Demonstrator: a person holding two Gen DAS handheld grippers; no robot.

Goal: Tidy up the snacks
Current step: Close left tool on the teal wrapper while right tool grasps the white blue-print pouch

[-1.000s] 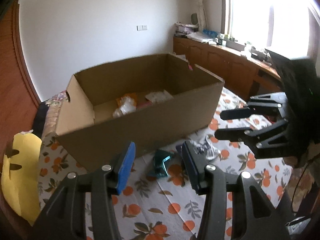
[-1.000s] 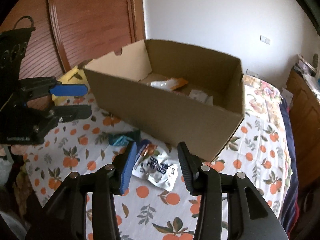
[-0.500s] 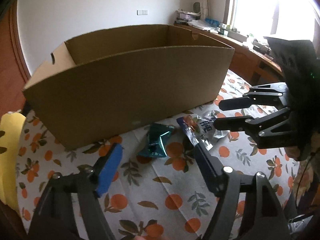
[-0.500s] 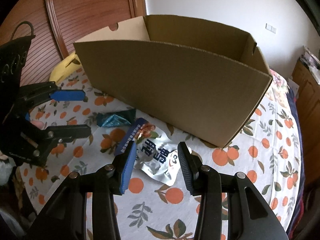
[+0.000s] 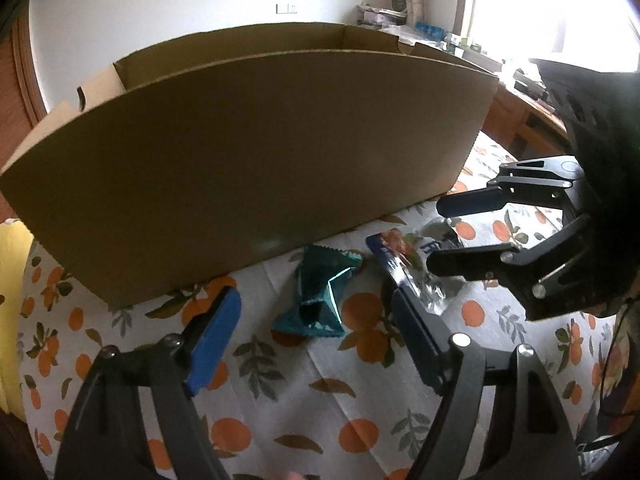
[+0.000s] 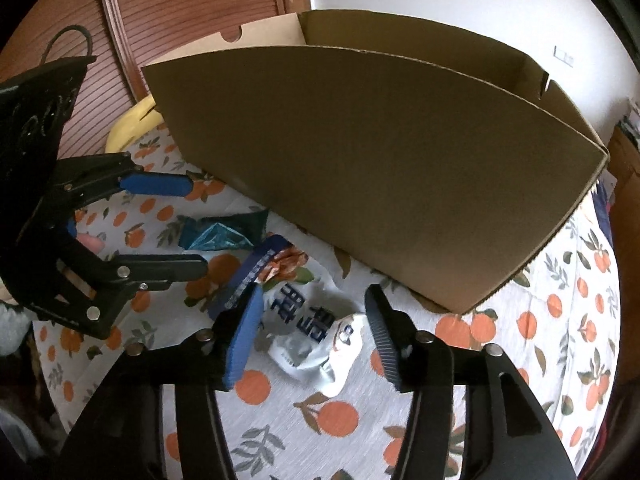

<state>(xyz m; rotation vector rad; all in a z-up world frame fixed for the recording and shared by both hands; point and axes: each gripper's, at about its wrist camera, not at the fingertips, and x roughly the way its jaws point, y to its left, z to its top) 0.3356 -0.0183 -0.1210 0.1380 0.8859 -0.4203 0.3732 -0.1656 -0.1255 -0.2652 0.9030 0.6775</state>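
Note:
A teal snack packet lies on the orange-print tablecloth in front of a large open cardboard box. It also shows in the right wrist view. A silver and blue snack bag lies beside it, seen also in the left wrist view. My left gripper is open, low over the teal packet, and empty. My right gripper is open around the silver bag, just above it. The box hides its contents.
A yellow object lies at the table's left edge by a wooden door. A wooden counter with clutter stands under the bright window. The tablecloth stretches in front of the box.
Both grippers have dropped lower and closer to the packets beside the box. The left gripper's jaws have opened wider. The box's inside has gone out of sight.

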